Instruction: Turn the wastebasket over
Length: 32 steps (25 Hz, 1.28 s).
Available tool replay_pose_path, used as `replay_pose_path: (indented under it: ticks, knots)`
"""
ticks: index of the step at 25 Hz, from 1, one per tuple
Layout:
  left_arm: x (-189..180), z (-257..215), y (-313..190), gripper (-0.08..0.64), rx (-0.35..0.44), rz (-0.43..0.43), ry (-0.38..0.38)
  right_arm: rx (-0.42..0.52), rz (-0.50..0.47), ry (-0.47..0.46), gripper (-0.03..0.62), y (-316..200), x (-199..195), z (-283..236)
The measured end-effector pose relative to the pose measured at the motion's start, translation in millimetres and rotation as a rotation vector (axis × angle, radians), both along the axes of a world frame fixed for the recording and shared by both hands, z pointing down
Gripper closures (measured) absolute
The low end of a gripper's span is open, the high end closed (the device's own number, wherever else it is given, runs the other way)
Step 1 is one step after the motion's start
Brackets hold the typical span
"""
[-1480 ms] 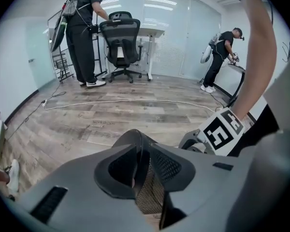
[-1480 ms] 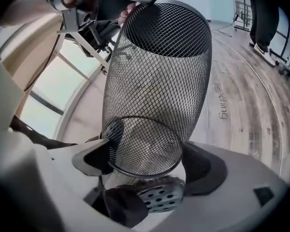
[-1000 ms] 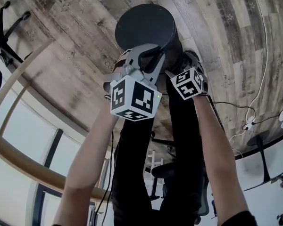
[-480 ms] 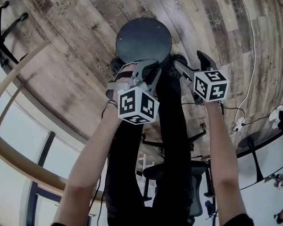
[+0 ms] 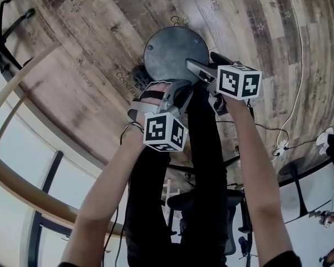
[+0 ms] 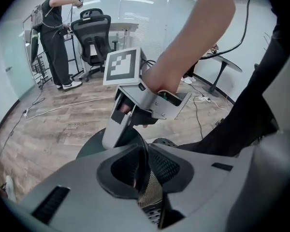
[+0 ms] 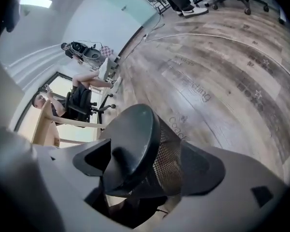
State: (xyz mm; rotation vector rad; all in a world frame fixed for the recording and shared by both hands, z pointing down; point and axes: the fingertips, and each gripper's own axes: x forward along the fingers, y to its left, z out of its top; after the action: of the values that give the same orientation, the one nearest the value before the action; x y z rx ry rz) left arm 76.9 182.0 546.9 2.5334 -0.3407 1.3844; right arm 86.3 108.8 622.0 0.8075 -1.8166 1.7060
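Observation:
The black mesh wastebasket (image 5: 167, 46) is held off the wooden floor with its solid round base turned up toward the head view. My left gripper (image 5: 175, 90) is shut on the mesh wall near the rim at the near side; in the left gripper view the mesh (image 6: 152, 197) is pinched between the jaws. My right gripper (image 5: 203, 74) grips the base edge from the right, one finger lying flat across the base disc (image 7: 130, 139), the other against the mesh wall (image 7: 171, 163). The basket's opening is hidden.
The wooden plank floor (image 5: 89, 32) lies under the basket. A white cable (image 5: 294, 93) runs along the right. A curved wooden rail (image 5: 22, 177) crosses the left. Office chairs (image 6: 94, 33) and a standing person (image 6: 53, 37) are further off.
The basket has tipped further, so its base now faces the head camera squarely. My right gripper rolled and rose to lie across the base. The left gripper shifted with the basket, still shut.

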Motion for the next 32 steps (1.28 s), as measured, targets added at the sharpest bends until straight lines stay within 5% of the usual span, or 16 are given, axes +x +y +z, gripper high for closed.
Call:
replay_pose_path:
  ticks: [9, 20, 24, 32]
  knots:
    - [5.6, 3.0, 13.1, 0.49, -0.008, 0.075, 0.022, -0.057, 0.02, -0.008, 0.172, 10.4, -0.1, 0.6]
    - [17.5, 14.4, 24.7, 0.489, -0.049, 0.076, 0.011, 0.031, -0.077, 0.023, 0.244, 8.6, 4.6, -4.2]
    - [-16.4, 52.0, 19.6, 0.535, -0.066, -0.053, -0.093, 0.064, -0.077, 0.08, 0.398, 11.5, 5.6, 0.7]
    - [-38.5, 58.3, -5.6, 0.534, -0.092, -0.076, -0.086, 0.059, -0.09, 0.045, 0.393, 2.1, -5.5, 5.8]
